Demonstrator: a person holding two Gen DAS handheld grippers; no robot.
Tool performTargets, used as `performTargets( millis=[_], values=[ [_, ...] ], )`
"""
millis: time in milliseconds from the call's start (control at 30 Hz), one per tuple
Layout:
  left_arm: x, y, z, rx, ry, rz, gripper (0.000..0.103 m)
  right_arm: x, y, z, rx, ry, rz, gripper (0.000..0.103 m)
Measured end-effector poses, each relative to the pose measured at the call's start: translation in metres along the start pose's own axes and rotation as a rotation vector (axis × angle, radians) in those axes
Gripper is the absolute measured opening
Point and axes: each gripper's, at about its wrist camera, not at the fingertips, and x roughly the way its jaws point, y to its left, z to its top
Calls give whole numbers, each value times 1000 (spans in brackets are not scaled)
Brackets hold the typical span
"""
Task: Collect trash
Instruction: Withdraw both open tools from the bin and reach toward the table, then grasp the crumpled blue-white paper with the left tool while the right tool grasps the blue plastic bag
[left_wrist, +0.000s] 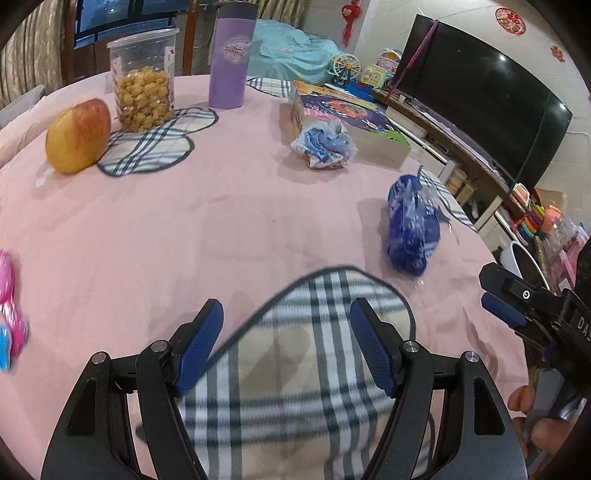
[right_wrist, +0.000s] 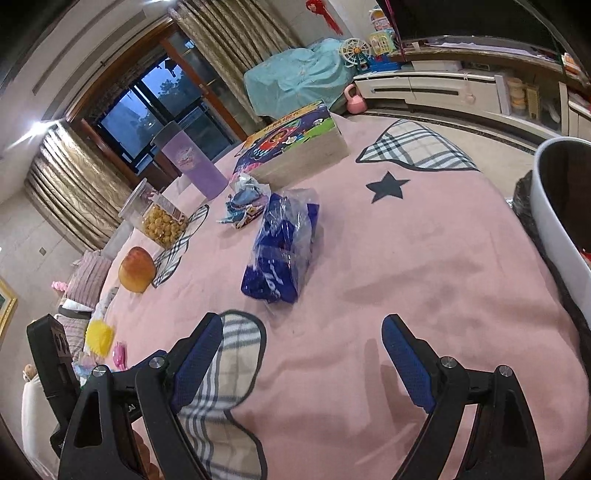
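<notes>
A crumpled blue plastic bag (left_wrist: 413, 229) lies on the pink tablecloth, ahead and right of my left gripper (left_wrist: 286, 312), which is open and empty over a plaid mat. A crumpled light-blue wrapper (left_wrist: 325, 146) lies farther back beside a colourful box. In the right wrist view the blue bag (right_wrist: 282, 245) lies just ahead of my right gripper (right_wrist: 301, 326), which is open and empty above the cloth. The wrapper (right_wrist: 243, 203) sits behind the bag. A white bin (right_wrist: 561, 225) with a black liner stands off the table's right edge. The right gripper also shows in the left wrist view (left_wrist: 498, 295).
An apple (left_wrist: 77, 136), a clear jar of snacks (left_wrist: 144, 81), a purple tumbler (left_wrist: 231, 55) and a colourful box (left_wrist: 351, 122) stand at the back. Plaid mats (left_wrist: 147, 144) lie on the cloth. Pink toys (left_wrist: 9, 306) sit at the left edge.
</notes>
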Motion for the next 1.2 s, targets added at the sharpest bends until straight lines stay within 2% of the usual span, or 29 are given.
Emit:
performTargets(
  millis=[300,600,667,733,767,800,1100,1133,1200],
  values=[
    [25,-1,36,7,-2,-2,73,22,7,22,-14,-26,7,89],
    [63,-1,77,-12,16,-35,74,56,9,35,-24,13,8,87],
    [72,-5,86,-6,14,-45,74,62,8,36,-24,26,12,80],
    [80,-9,92,-2,16,-53,74,69,6,37,-26,45,11,66],
    [84,-10,96,-3,19,-57,74,70,5,37,-30,52,11,48],
    [89,-11,100,-5,23,-62,74,71,5,37,-33,59,13,40],
    [117,-25,122,11,0,-72,74,53,-10,47,-14,18,7,38],
    [119,-27,123,15,-2,-78,72,52,-13,47,-12,19,6,38],
    [122,-30,125,28,-3,-87,54,50,-18,47,-3,18,1,38]
  ],
)
